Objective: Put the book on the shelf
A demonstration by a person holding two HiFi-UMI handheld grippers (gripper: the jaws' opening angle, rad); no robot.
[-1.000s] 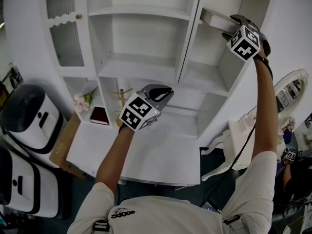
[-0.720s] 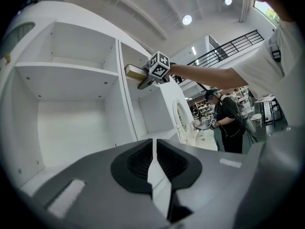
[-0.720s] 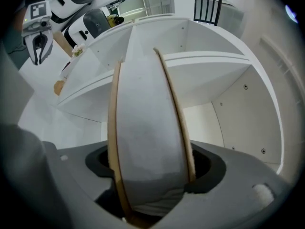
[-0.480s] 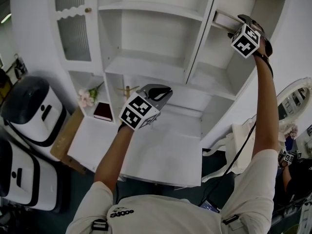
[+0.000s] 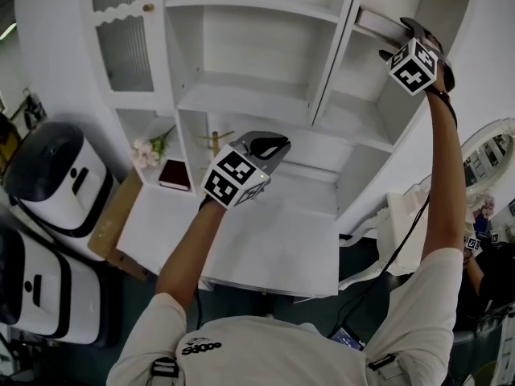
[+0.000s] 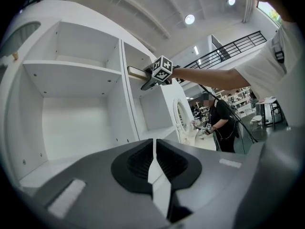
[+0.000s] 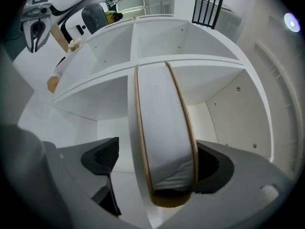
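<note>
A thick book [image 7: 164, 128] with white page edges and a tan cover lies flat on the top right shelf [image 5: 366, 14] of the white cabinet. My right gripper [image 7: 159, 149] reaches up to it with its jaws opening around the book's near end. The left pad stands clearly off the cover and the right one sits close beside it. The head view shows the same book [image 5: 376, 24] sticking out toward the right gripper [image 5: 409, 32]. My left gripper [image 5: 261, 145] hovers shut and empty over the desk top, its jaws meeting in the left gripper view [image 6: 153, 149].
A dark red book [image 5: 175, 175], a sprig of flowers [image 5: 149, 149] and a small wooden stand [image 5: 213, 141] sit in the lower left compartments. White appliances [image 5: 56, 183] stand on the floor at the left. A white desk top [image 5: 273, 244] lies below. A person [image 6: 221, 123] stands far off.
The right gripper has stayed at the top right shelf with the book's end between its jaws. The left gripper has drifted slightly right and up; the camera has shifted a little.
</note>
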